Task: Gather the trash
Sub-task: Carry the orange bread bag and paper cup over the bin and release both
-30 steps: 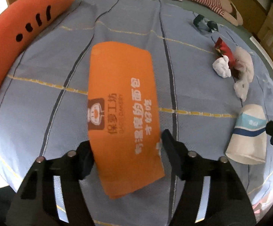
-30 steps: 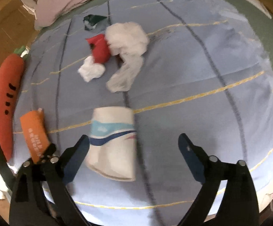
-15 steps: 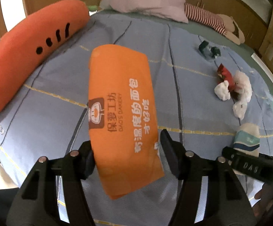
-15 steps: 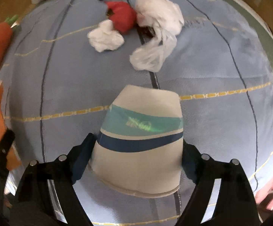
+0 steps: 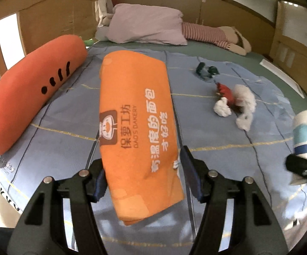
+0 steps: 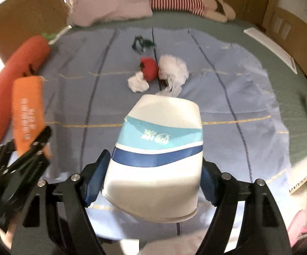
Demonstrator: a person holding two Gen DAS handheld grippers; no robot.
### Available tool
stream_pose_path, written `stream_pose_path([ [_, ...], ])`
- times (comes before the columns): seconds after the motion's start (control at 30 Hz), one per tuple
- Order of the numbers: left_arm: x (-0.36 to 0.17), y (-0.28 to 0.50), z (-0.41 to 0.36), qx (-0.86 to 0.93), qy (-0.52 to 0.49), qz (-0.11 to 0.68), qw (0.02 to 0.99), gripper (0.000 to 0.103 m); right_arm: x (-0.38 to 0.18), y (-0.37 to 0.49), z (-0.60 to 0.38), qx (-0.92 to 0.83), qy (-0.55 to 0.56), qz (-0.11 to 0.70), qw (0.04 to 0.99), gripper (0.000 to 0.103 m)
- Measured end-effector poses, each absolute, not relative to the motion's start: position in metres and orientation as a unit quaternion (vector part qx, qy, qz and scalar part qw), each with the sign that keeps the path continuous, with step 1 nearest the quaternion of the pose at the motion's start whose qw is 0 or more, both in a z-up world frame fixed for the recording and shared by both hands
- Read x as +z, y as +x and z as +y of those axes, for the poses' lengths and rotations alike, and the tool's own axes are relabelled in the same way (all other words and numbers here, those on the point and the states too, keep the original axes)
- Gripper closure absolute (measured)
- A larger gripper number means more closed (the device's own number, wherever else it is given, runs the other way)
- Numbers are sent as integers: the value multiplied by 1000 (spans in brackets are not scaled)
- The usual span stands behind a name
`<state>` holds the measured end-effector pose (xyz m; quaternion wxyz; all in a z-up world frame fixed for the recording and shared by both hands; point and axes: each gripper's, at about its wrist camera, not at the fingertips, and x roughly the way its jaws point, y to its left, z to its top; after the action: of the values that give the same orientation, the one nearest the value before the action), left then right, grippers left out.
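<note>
Grips the cup [image 6: 157, 159] now in the right claw [image 6: 153, 165]. Presses both pads on its sides, with the jaws closing a bit more. No longer lies on the blanket [image 5: 217, 138] as it did a moment ago. Hangs above it, near and in the middle of the right view, wide rim toward the camera. Shows up too at the far right edge of the left view, lifted.

Holds the orange bag [image 5: 136, 116] in the left claw [image 5: 141, 165], clamped the same as before. Sits higher than a moment ago as well, clear of the blanket, long end pointing away.

Means two bits of trash are picked up, one in each claw. Looks like no room for more until these get dropped somewhere. No bin in sight in either view, so cannot tell where to put them.

Still waiting farther off, past the cup: a white wad [image 6: 137, 82], a red wrapper [image 6: 150, 68] touching it, a fluffy white bag [image 6: 174, 68] just to the right, and a dark scrap [image 6: 141, 42] farther back. None of these moved.

Off to the left, along the edge of the blanket: a carrot pillow [image 5: 30, 97]. Looks like a toy, not trash, so probably stays.
</note>
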<state>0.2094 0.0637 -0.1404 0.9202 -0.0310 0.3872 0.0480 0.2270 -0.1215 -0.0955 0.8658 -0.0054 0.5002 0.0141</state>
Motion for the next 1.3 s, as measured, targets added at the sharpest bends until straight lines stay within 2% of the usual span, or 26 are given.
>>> stream_pose_path([
  [0.3,-86,127,35,-24,-16,364,931,41,-46,136,-141,29,-3,448,894,27],
  [0.53,-59,68,-4,-87,18,345,934,41,-40,65,-172,20,34,441,897,27],
  [0.93,-65,4,-80,-197,85,370,904,41,-56,-22,-247,-27,97,438,894,27],
  [1.3,-61,-28,-107,-215,132,349,903,41,-54,-53,-284,-48,138,412,899,27],
])
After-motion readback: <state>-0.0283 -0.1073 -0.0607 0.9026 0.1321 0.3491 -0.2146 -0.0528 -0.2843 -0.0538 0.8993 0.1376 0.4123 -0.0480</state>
